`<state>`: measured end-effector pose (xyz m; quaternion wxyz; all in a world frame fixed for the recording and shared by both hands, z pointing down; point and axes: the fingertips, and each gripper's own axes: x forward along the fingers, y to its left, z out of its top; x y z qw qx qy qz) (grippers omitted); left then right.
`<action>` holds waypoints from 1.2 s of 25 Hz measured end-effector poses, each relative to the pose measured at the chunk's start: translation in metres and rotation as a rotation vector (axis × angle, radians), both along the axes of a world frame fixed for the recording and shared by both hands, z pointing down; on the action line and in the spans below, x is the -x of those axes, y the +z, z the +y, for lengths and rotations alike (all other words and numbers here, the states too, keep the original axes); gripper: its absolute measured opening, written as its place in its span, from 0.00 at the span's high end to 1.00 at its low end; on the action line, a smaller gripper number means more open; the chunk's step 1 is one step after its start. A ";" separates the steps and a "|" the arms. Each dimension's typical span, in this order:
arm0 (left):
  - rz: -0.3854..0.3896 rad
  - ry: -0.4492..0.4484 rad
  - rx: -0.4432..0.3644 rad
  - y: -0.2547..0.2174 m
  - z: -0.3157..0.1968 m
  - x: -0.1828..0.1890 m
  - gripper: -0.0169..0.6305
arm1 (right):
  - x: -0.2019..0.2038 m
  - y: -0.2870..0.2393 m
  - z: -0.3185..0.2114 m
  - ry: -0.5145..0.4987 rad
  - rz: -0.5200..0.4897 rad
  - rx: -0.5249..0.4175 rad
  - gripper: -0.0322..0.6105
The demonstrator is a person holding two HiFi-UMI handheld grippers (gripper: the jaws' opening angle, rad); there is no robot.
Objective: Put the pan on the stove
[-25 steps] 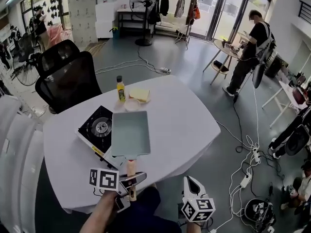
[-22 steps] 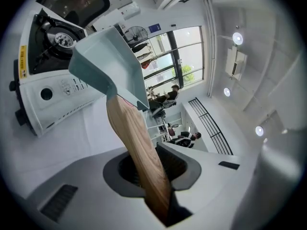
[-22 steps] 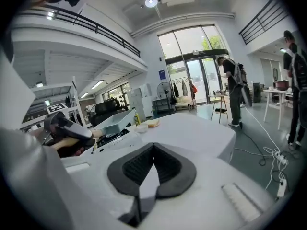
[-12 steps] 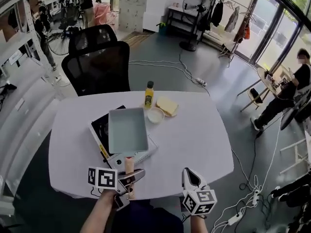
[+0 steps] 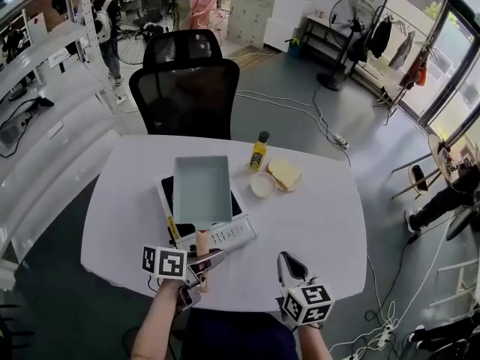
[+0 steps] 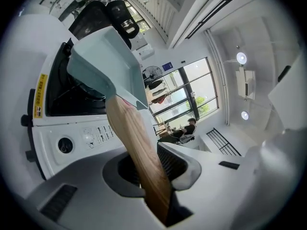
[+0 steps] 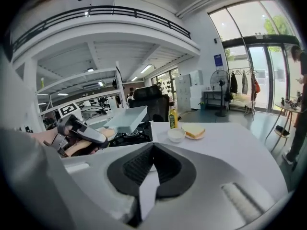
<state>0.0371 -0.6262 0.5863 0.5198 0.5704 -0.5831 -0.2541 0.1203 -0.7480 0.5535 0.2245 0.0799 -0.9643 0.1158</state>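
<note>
Now the pale blue-grey rectangular metal pan point(image 5: 201, 190) hangs over the black-topped white portable stove point(image 5: 225, 235), seemingly just clear of the burner (we cannot be sure). Our left gripper point(image 5: 202, 267) is clamped on its wooden handle point(image 5: 200, 244); our right gripper point(image 5: 289, 265), jaws together, carries nothing. Next, we judge: lower it level, then release.

I get the head view steeply down over the whole table point(image 5: 315, 223). Left gripper view sits tight on the pan point(image 6: 103, 61), right gripper view looks level across; all three share the stove point(image 5: 225, 236).
</note>
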 end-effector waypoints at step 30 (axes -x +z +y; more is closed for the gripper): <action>0.233 -0.235 -0.080 0.029 -0.019 0.038 0.87 | 0.011 0.029 -0.014 -0.120 0.042 0.059 0.95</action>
